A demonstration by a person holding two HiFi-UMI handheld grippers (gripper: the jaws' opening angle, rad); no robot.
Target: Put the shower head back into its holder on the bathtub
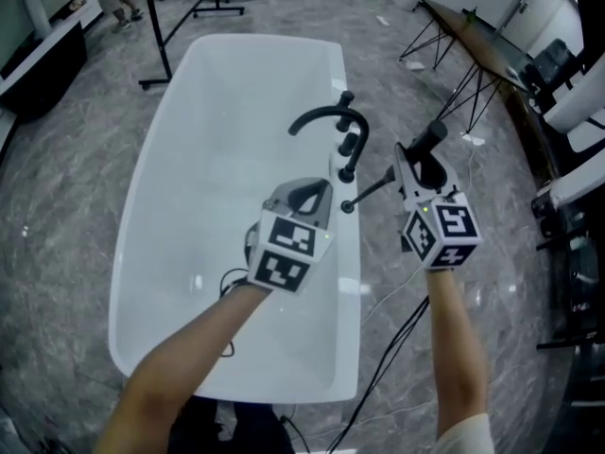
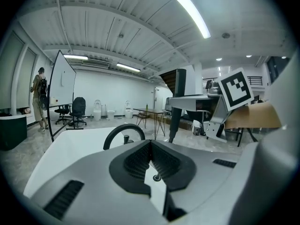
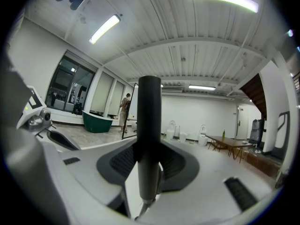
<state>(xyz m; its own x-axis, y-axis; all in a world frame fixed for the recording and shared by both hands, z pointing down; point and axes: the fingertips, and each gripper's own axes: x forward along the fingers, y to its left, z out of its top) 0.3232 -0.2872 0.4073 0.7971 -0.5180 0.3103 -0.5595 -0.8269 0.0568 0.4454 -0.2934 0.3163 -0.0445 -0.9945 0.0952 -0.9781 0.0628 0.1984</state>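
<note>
The black stick-shaped shower head (image 1: pixel 430 140) stands upright between the jaws of my right gripper (image 1: pixel 414 162), which is shut on its handle (image 3: pixel 150 121) just right of the white bathtub (image 1: pixel 217 83). A thin hose runs from it down to the small black holder (image 1: pixel 348 206) on the tub's right rim. My left gripper (image 1: pixel 317 193) hovers over that rim close to the holder, jaws shut with nothing between them (image 2: pixel 150 144). In the left gripper view the shower head (image 2: pixel 174 123) and the right gripper's marker cube (image 2: pixel 236 88) appear to the right.
A curved black faucet (image 1: pixel 321 116) with knobs (image 1: pixel 348 145) stands on the rim behind the holder. Tripod legs and a table (image 1: pixel 473 36) sit at the right, a black stand (image 1: pixel 156 26) at the back left. Cables (image 1: pixel 388 357) trail on the marble floor.
</note>
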